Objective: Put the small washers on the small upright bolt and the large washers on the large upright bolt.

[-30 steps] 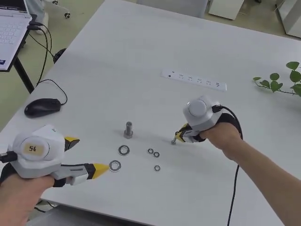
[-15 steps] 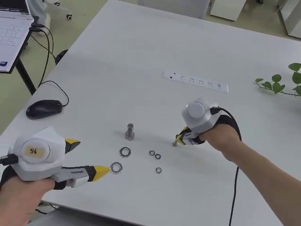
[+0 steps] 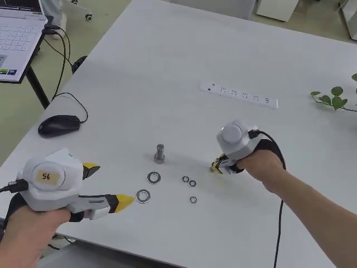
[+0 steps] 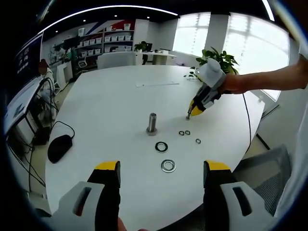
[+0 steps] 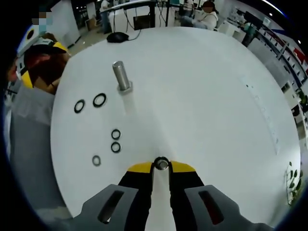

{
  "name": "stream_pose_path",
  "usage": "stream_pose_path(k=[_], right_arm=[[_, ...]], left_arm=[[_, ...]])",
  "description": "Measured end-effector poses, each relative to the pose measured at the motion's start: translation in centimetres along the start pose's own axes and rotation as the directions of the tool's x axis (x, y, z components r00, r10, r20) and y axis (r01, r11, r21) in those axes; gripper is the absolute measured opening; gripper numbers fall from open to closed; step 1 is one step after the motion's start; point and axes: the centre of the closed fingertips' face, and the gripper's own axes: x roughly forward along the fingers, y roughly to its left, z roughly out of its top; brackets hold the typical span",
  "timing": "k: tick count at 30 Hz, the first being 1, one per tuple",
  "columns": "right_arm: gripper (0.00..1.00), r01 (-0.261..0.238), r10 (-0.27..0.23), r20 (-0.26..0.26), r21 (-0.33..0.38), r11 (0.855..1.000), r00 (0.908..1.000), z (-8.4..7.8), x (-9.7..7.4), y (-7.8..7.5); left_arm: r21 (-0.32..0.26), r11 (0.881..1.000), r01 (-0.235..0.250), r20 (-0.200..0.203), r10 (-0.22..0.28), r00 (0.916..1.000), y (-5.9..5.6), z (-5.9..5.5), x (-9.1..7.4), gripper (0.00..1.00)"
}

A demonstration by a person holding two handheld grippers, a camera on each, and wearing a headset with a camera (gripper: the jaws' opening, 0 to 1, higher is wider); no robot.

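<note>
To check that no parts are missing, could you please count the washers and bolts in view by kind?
large washers: 2
small washers: 3
large bolt: 1
small bolt, gripped in the right hand-held gripper: 1
Total: 7

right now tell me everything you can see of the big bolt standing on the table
The big bolt looks like dull grey metal, a round shaft on a wider head. It stands upright on its head on the white table, shaft pointing up, with no washer on it. Only the table touches it. The nearest large washer lies flat close by, apart from it. The left gripper and the right gripper are both clear of it.
</note>
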Motion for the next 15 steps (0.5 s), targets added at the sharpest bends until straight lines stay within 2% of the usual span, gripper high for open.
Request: stream_pose_path(k=[15], right_arm=[[0.14,0.003,-0.003,-0.006,0.037,0.999,1.0,-0.6,1.6,-0.1]], left_arm=[[-0.003,1.0,-0.002,-0.003,0.002,1.0,0.5,-0.2,0.2,0.7]])
